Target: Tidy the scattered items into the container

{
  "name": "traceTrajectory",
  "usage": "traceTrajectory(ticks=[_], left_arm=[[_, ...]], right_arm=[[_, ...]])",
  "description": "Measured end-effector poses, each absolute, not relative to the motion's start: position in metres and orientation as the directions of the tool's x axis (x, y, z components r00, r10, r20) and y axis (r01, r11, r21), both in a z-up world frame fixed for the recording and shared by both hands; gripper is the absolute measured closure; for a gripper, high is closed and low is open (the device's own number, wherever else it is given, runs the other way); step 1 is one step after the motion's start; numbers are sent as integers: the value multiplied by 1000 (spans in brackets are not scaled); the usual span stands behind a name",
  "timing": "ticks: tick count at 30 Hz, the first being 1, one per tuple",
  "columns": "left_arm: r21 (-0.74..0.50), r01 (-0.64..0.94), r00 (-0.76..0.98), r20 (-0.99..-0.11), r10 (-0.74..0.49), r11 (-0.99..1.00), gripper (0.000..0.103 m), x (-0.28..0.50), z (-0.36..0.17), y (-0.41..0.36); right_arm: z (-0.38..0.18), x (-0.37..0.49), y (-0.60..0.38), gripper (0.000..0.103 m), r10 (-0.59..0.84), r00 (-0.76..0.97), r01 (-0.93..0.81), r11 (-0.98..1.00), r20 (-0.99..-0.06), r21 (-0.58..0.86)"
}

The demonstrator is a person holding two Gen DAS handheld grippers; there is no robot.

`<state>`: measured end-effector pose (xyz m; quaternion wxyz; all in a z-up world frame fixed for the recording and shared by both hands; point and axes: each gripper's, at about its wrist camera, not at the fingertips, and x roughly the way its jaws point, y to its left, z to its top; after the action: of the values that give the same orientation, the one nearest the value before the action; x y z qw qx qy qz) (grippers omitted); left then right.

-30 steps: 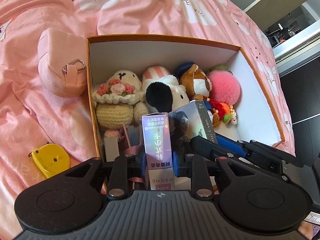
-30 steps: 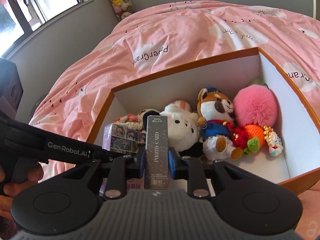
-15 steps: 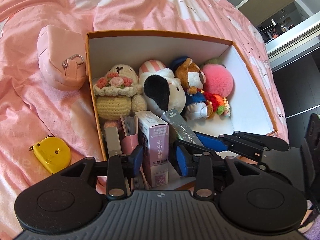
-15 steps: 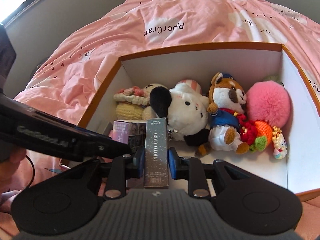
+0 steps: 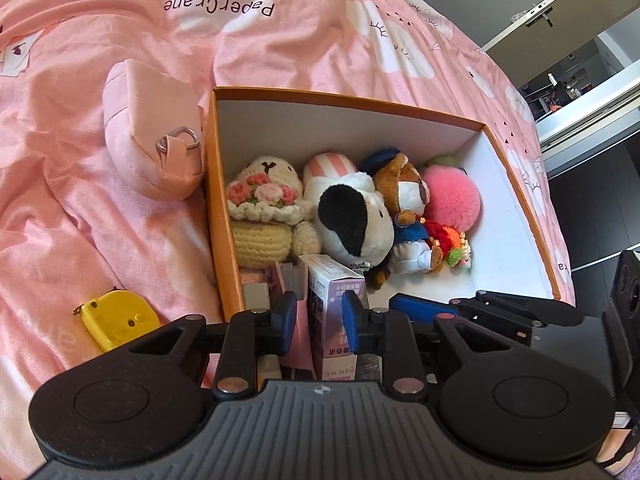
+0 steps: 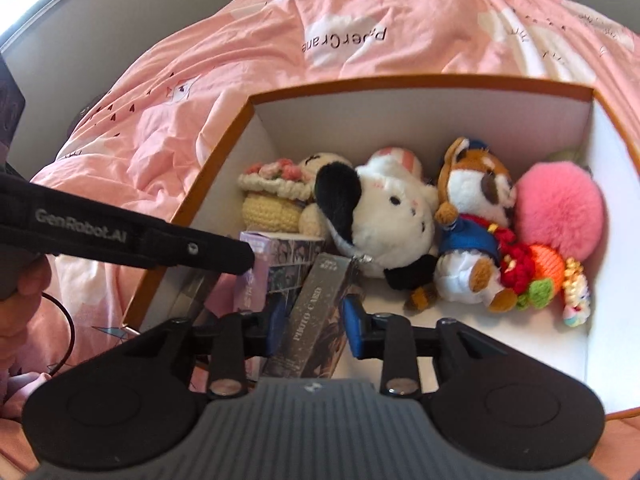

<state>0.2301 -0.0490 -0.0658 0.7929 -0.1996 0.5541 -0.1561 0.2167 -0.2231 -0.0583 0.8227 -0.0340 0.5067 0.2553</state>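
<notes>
Spreading apart, the right tongs were letting go of the dark, slim "PHOTO CARD" box, which leaned tilted between the blue pads with a gap showing beside the right pad. Half a second earlier that box stood upright and pinched; now it had slumped against the lilac carton next to it. The left tongs were narrowing around that same lilac printed carton, standing on end in the near left corner of the box; their pads sat just beside its sides, and whether they pressed it I could not tell. Half a second before, they had stood wider around it.

Both cartons were already inside the orange-rimmed white cardboard box on the pink bed quilt, in front of a row of plush toys: a cream crocheted bunny, a white dog with a black ear, a brown fox in blue and a pink pompom.

The step in hand looked like seating the two cartons. Next, both tongs would need to lift clear without knocking them over, then go for what lay outside the box: the pink fabric pouch touching its left wall and the small yellow tape measure on the quilt nearby.
</notes>
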Motion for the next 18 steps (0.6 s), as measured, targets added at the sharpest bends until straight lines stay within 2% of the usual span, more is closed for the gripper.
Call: traceTrajectory(ticks=[9,18], left_arm=[[-505,20,351,-804,-479,863,76,231,-64,-45],[-560,-26,446,-748,-492,828,76,207,-45,-1]], right_arm=[[-43,218,-220,65,482,376,-455,840,-791,295],[-61,218,-188,64,408,359,-474,854,-839,212]])
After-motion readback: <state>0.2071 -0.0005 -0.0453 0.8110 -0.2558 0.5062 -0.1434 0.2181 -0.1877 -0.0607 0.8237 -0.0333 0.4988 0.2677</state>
